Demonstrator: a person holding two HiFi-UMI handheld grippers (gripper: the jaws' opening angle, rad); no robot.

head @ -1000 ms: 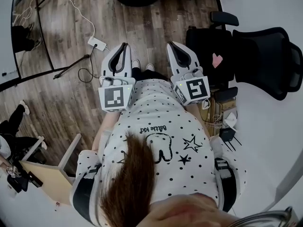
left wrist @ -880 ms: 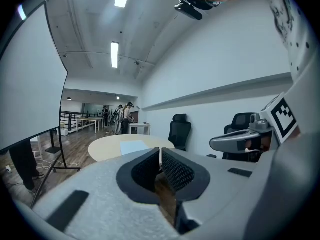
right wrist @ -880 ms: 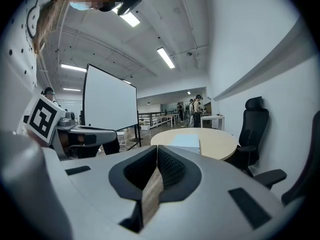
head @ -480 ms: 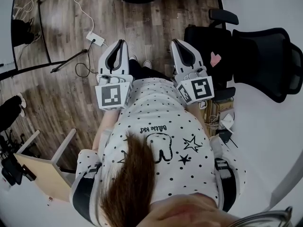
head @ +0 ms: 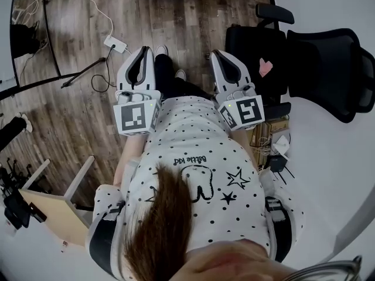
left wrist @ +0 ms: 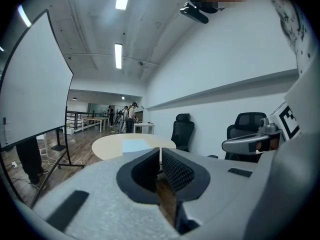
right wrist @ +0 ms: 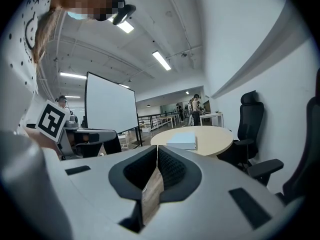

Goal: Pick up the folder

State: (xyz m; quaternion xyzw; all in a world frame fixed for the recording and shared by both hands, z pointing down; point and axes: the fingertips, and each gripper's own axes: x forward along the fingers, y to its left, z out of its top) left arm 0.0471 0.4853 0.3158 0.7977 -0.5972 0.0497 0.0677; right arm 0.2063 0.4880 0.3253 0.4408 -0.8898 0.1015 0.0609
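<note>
One pale folder (right wrist: 182,141) lies flat on the round counter (right wrist: 215,134), well ahead of both grippers. It is probably light, stiff and smooth, and is best pinched at its near edge. Fingers of the left gripper (left wrist: 160,153) and right gripper (right wrist: 156,153) are fully closed and empty.

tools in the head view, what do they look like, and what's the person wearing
The left tool and right tool are matching pale grey moulded shells with rounded tips, black inner lining and dimpled black pads. Each carries a white cube with black square markers at its back. The person wears a white top with black dots, stars and a tooth drawing.
</note>
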